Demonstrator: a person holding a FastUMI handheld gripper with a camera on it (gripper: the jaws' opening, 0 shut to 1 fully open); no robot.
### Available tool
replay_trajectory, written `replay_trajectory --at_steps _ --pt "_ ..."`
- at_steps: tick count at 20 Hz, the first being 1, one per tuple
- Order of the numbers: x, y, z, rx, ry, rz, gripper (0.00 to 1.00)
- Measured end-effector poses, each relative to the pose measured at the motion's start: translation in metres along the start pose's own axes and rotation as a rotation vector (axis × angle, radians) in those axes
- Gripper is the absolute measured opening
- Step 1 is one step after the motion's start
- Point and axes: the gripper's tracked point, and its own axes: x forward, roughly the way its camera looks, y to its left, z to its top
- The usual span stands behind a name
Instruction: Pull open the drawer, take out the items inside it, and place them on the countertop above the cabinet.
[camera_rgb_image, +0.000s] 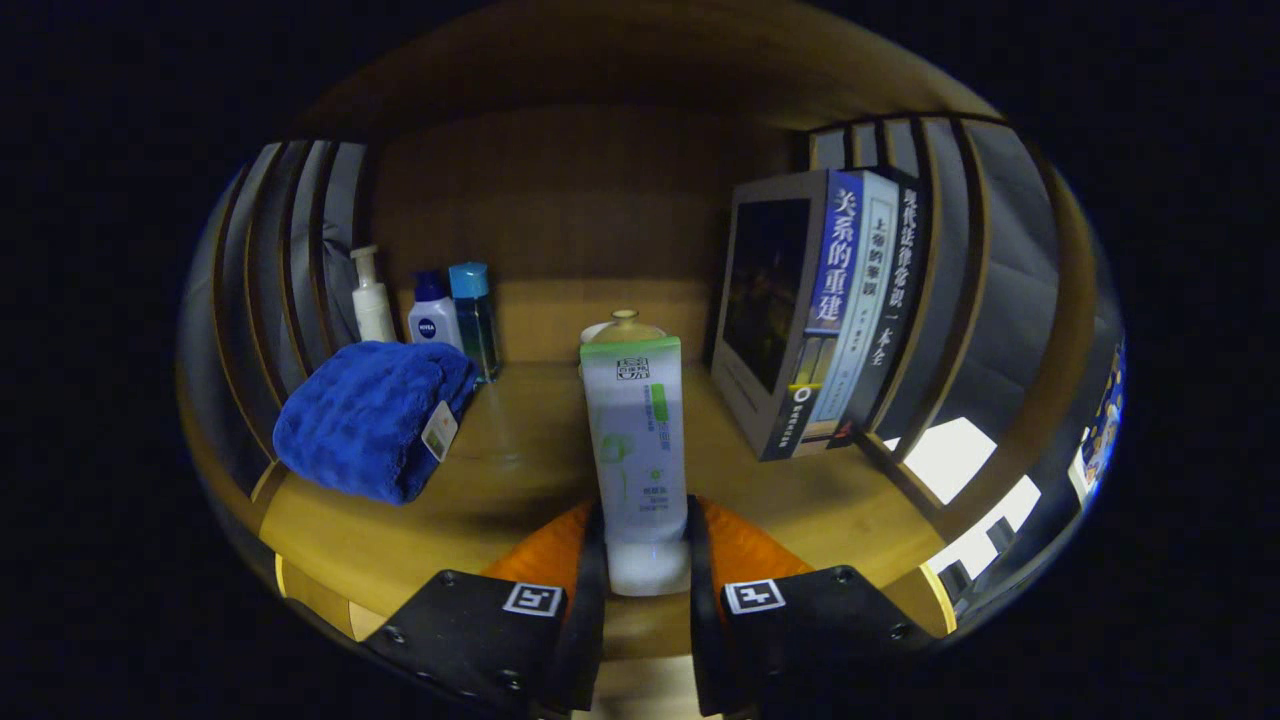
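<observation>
**Tube gripped over the wooden top**

The gripper (648, 560) has both fingers pressed on a white tube (636, 450), standing cap-down on the countertop (500, 480). A small jar (624, 326) sits just behind. Far left: blue towel (370, 415), three bottles (430, 305). Right: books (830, 310).

Legible markings: "NIVEA" brand on the small white bottle (433, 322), beyond the gripper (647, 560), left. Book spines (845, 310), right: "关系的重建", "上帝的掌纹". Tube (636, 440) print between the fingers unreadable.
</observation>
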Motion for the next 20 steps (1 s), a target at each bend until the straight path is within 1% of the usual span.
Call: replay_trajectory --at_steps 2,3,9,14,15,16,20 --pt "0.008 0.004 -0.011 -0.002 0.047 0.013 0.45" --pt "0.009 0.003 -0.007 0.002 0.030 0.008 0.45" --pt "0.020 0.003 -0.012 0.023 0.073 0.034 0.48" --pt "0.020 0.003 -0.012 0.003 0.065 0.047 0.52" --pt "0.020 0.002 -0.010 0.002 0.056 0.042 0.55" --pt "0.017 0.002 -0.007 0.003 0.045 0.041 0.55" --pt "0.005 0.003 0.007 0.007 -0.002 0.047 0.87"
